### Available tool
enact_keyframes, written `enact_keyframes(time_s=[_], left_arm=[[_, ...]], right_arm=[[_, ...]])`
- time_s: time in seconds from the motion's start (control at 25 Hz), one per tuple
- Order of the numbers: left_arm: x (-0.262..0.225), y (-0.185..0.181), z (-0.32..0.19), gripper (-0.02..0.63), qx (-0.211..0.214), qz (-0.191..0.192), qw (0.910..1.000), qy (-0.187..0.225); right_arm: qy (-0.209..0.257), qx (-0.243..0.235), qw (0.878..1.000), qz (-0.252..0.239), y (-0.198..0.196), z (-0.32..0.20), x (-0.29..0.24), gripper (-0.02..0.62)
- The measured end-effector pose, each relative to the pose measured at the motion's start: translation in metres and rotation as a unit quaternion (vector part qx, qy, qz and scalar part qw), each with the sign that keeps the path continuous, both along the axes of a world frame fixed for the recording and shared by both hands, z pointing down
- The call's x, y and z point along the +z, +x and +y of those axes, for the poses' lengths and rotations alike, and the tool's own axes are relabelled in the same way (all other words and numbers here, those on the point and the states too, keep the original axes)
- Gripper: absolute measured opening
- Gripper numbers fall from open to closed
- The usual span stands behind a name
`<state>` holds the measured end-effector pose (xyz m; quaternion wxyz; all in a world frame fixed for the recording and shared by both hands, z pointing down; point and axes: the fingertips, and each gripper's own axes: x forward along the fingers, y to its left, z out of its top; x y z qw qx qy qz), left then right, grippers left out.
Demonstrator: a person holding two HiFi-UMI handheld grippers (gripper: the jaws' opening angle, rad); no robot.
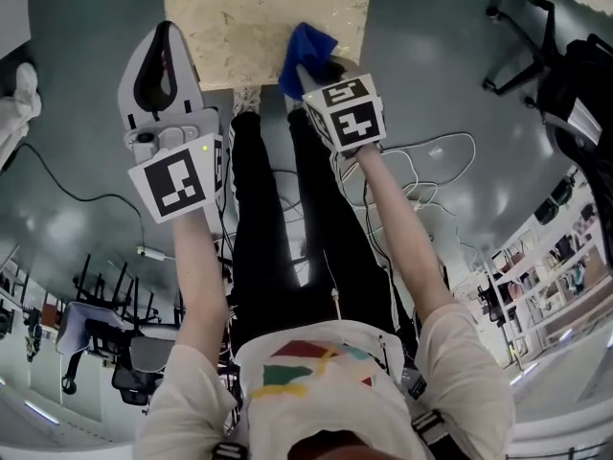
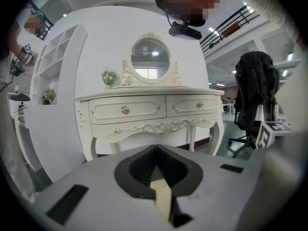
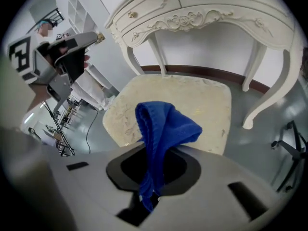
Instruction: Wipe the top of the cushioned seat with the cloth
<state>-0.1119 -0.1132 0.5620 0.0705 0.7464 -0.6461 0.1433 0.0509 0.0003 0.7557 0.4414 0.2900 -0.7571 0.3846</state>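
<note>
- Head view, far left: the left gripper (image 1: 158, 65) is held out over the grey floor (image 1: 86, 27), just beside the left edge of the cushioned seat (image 1: 249, 12).
- Left gripper view: its jaws are pressed together with nothing between them (image 2: 156, 172). It faces a white dressing table (image 2: 149, 109) with an oval mirror (image 2: 150, 59) and a small bunch of flowers (image 2: 109, 76). A white shelf unit (image 2: 53, 52) stands at the left and a black office chair (image 2: 252, 90) at the right.
- Middle of the head view: the cream seat lies ahead of the person's legs (image 1: 278, 218), square and patterned.
- Right of that: the blue cloth (image 1: 305, 46) sits over the seat's near right edge, bunched at the tip of the right gripper (image 1: 316, 70).
- Right gripper view: the jaws (image 3: 151, 177) are clamped on the cloth (image 3: 163, 124), which rises from them in a folded peak. The seat (image 3: 202, 105) lies beyond it, under the table's curved legs (image 3: 262, 81). Whether the cloth touches the cushion cannot be told.
</note>
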Motion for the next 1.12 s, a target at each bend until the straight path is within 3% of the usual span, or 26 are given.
enact_keyframes(time_s=[0.32,0.6,1.12], left_arm=[[-0.001,0.066,-0.014,0.005,0.063,0.001,0.9980,-0.004],[0.000,0.095,-0.018,0.005,0.092,-0.010,0.9957,-0.002],[0.003,0.099,-0.006,0.005,0.093,-0.001,0.9956,-0.011]], right_arm=[[0.006,0.041,0.999,0.031,0.071,0.004,0.003,0.037],[0.010,0.030,0.996,0.080,0.123,0.014,0.018,0.035],[0.012,0.021,0.993,0.111,0.140,0.016,0.033,0.035]])
